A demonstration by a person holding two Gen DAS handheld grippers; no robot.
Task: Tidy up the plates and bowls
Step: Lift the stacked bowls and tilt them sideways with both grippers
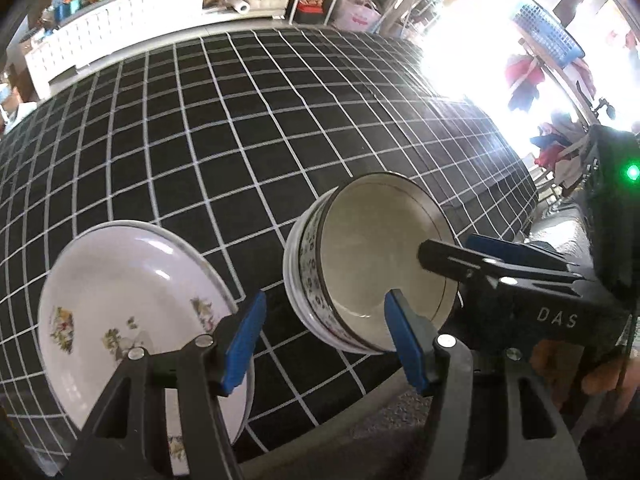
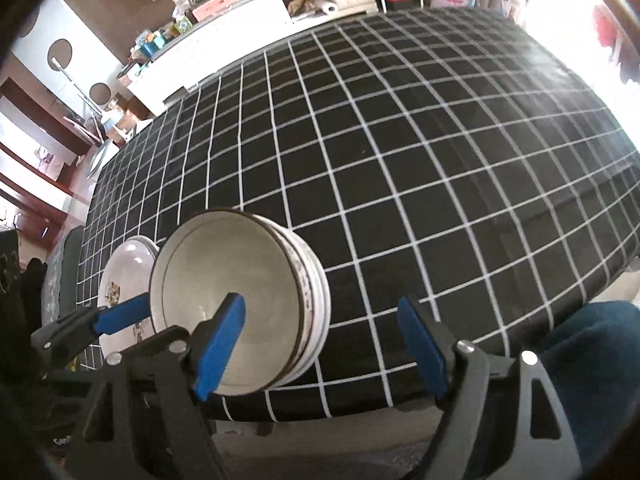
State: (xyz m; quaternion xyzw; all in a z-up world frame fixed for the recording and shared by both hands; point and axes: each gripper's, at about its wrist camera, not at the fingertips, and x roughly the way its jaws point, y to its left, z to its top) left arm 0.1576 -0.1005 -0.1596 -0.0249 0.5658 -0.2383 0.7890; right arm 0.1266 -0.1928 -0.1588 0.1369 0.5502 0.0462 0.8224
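A stack of bowls [image 1: 360,264] with a flower band on the side sits near the front edge of a table with a black cloth [image 1: 240,140] crossed by white lines; just left of it lies a stack of white plates [image 1: 120,300] with little flower pictures; bowls and plates stand close but apart. The left gripper [image 1: 324,344] is open, and its blue pads [image 1: 244,344] hold nothing; it hangs over the gap between plates and bowls. The right gripper [image 2: 320,344] is open wide too; one finger is in front of the top bowl's inside, the other out past its right side, not squeezing it.
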